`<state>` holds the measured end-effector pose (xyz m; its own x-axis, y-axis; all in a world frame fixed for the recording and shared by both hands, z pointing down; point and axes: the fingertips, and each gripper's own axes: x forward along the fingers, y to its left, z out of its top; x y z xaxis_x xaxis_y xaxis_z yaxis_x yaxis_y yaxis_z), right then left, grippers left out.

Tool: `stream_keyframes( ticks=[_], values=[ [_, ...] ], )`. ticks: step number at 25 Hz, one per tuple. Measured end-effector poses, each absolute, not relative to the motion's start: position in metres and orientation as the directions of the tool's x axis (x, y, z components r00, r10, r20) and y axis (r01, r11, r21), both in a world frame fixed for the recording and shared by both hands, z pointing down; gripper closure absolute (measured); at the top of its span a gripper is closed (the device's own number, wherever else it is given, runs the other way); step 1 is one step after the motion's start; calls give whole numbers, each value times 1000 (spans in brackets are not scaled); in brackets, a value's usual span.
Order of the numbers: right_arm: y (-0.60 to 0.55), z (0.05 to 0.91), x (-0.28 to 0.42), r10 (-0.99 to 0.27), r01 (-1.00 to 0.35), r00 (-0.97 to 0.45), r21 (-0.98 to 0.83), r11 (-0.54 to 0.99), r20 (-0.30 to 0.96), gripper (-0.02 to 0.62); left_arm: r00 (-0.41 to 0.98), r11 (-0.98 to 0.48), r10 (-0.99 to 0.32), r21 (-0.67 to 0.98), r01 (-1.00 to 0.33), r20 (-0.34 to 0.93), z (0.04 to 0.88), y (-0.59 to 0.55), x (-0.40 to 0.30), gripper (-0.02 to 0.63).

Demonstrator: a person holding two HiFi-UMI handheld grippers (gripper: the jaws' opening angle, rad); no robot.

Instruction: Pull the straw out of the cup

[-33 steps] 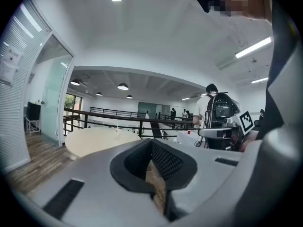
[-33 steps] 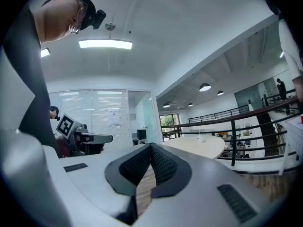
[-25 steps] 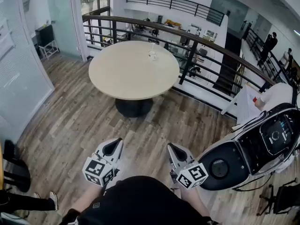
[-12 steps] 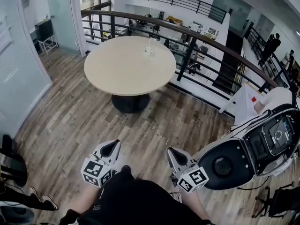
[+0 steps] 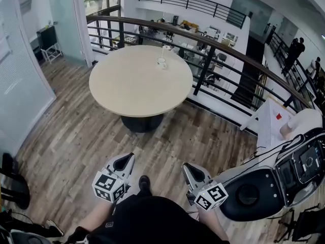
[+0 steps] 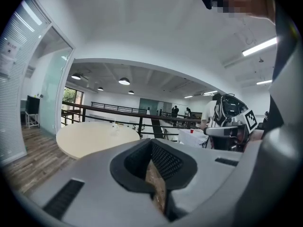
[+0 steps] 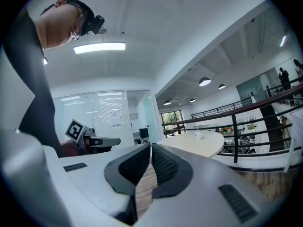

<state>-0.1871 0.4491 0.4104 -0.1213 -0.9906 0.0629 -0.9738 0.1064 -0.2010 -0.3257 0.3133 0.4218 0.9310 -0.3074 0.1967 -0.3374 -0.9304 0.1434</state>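
Observation:
A small clear cup [image 5: 161, 62] with a thin straw [image 5: 163, 51] standing in it sits near the far edge of a round beige table [image 5: 132, 85]. It also shows as a tiny cup [image 6: 113, 125] in the left gripper view and as a small cup [image 7: 198, 135] in the right gripper view. My left gripper [image 5: 123, 160] and right gripper [image 5: 191, 168] hang side by side over the wood floor, well short of the table. The left gripper [image 6: 151, 142] and right gripper [image 7: 150, 145] are both shut, with nothing between the pads.
A curved black railing [image 5: 223, 50] runs behind and to the right of the table. A large white and black machine [image 5: 269, 182] stands close on my right. A glass wall [image 5: 20, 60] lines the left. My shoe [image 5: 144, 183] shows between the grippers.
The person has stepped toward the table, which sits a little larger and lower in the head view. A shoe now shows between the grippers. Both grippers stay shut.

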Motion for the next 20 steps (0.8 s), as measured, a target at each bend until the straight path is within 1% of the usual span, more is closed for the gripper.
stream_keyframes(
  ticks=[5, 8, 20],
  values=[
    [397, 400, -154, -990, -975, -129, -189, 117, 52, 571, 939, -932, -306, 151, -329, 154, 411, 261, -288, 598],
    [363, 399, -134, -991, -974, -122, -198, 109, 55, 571, 942, -933, -300, 157, -323, 151, 411, 230, -268, 598],
    [295, 412, -52, -996, -967, 0, -253, -23, 90, 570, 960, -957, -212, 163, -242, 182, 418, 142, -186, 598]
  ],
)
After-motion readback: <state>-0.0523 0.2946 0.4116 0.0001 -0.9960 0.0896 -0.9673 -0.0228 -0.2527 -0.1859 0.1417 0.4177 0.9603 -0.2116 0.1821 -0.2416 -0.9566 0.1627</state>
